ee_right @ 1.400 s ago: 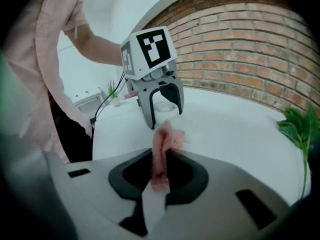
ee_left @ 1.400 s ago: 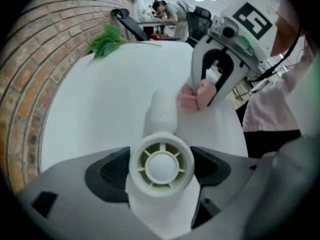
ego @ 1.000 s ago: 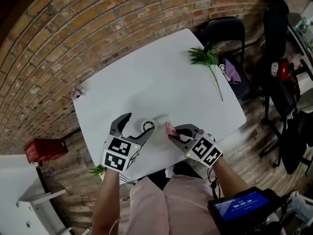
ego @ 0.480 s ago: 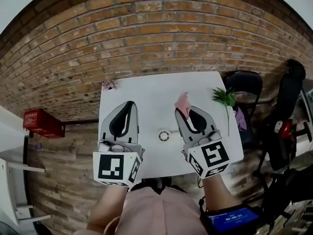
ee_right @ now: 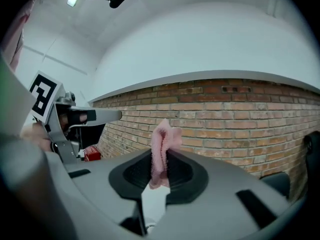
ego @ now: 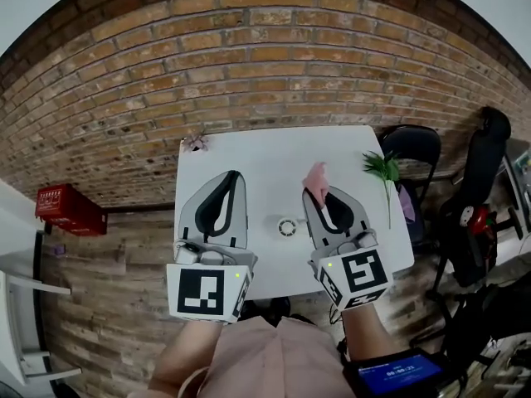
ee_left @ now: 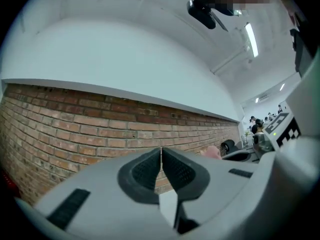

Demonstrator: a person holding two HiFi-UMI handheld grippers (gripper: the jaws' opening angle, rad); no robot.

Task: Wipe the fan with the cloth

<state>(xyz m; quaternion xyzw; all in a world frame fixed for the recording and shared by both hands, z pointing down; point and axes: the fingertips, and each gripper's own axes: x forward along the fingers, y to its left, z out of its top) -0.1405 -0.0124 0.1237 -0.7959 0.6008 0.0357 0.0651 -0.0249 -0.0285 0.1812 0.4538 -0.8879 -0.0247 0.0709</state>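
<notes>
Seen from the head view, two grippers hang over a white surface (ego: 274,148) and cover much of its near half. One small round fan (ego: 287,227) lies flat on it, in the gap between them and touching neither. The left gripper (ego: 236,176) has its jaws pressed together with nothing in them. The right gripper (ego: 319,194) has its jaws clamped on the one pink cloth (ego: 315,177), which sticks up past the tips, well clear of the fan. One green sprig (ego: 382,172) lies at the surface's right edge and one small pink flower (ego: 196,143) at its far left corner. A brick wall (ego: 249,65) stands behind, with a red crate (ego: 70,209) on the floor to the left and a black chair (ego: 412,148) to the right. Neither gripper view shows the fan or the surface, since both look level at the wall. The right gripper view alone shows the cloth folded between the pads. The left gripper view alone shows distant people at far right.
</notes>
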